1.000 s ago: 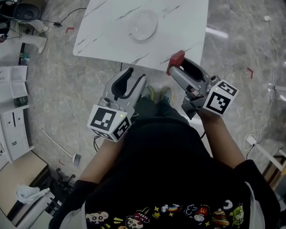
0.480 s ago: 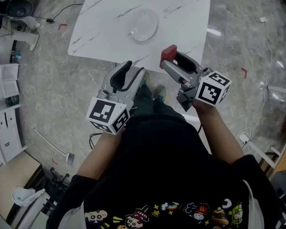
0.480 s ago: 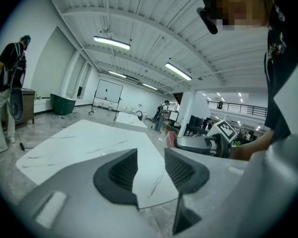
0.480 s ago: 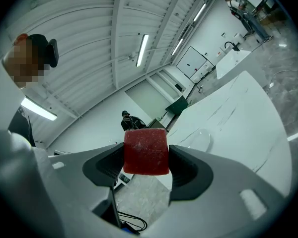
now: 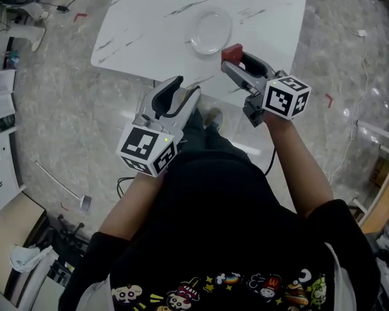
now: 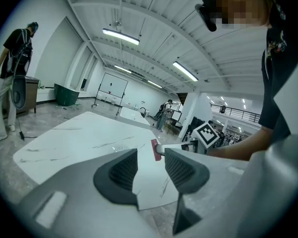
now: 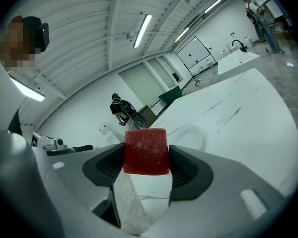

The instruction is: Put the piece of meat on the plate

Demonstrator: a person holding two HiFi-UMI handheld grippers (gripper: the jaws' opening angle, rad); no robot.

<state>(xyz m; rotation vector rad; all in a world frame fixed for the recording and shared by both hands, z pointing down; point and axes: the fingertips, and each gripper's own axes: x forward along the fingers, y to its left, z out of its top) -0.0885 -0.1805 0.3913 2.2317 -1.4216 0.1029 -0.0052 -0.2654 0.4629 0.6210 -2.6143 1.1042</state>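
Head view showed my right tongs point(image 5: 233, 58) clenched on the red meat cube point(image 5: 231, 52) above the marble table's point(image 5: 149, 18) near edge, near the clear plate point(image 5: 211, 32), my left tongs point(image 6: 151, 166) gaping empty alongside.

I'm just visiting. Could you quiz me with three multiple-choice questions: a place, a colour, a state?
1. The plate is: A on the white table; B on the floor; C on a chair.
2. The piece of meat is: A green; B red; C blue.
3. The jaws of the left gripper are: A shut on meat; B apart, empty; C fully closed.
Answers: A, it rests on the tabletop; B, the right gripper clamps a red block; B, only table shows between them.
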